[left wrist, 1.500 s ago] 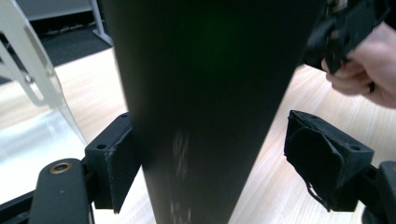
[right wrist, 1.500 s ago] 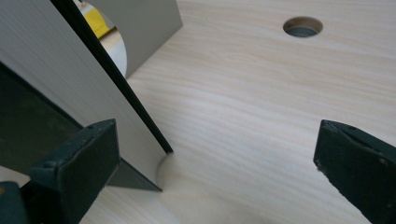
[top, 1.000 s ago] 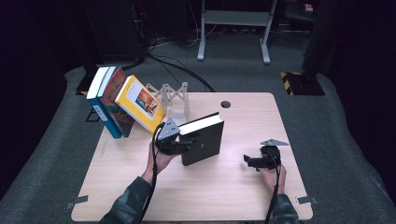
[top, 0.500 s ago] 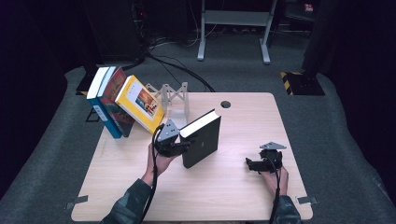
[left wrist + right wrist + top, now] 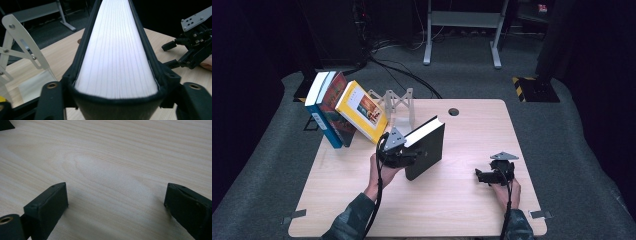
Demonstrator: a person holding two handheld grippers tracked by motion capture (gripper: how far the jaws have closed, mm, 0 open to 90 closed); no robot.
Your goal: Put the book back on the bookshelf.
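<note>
One black book (image 5: 426,150), standing tilted on its lower edge near the worktop (image 5: 462,210) centre, page block uppermost. Left gripper (image 5: 404,156) clamps both covers at the book's near end, one jaw on each side. Right gripper (image 5: 484,176), jaws spread and holding nothing, rests low near the right edge, well apart from the book. Three books (image 5: 343,110) lean together at the far-left corner beside a white metal stand (image 5: 398,104).
</note>
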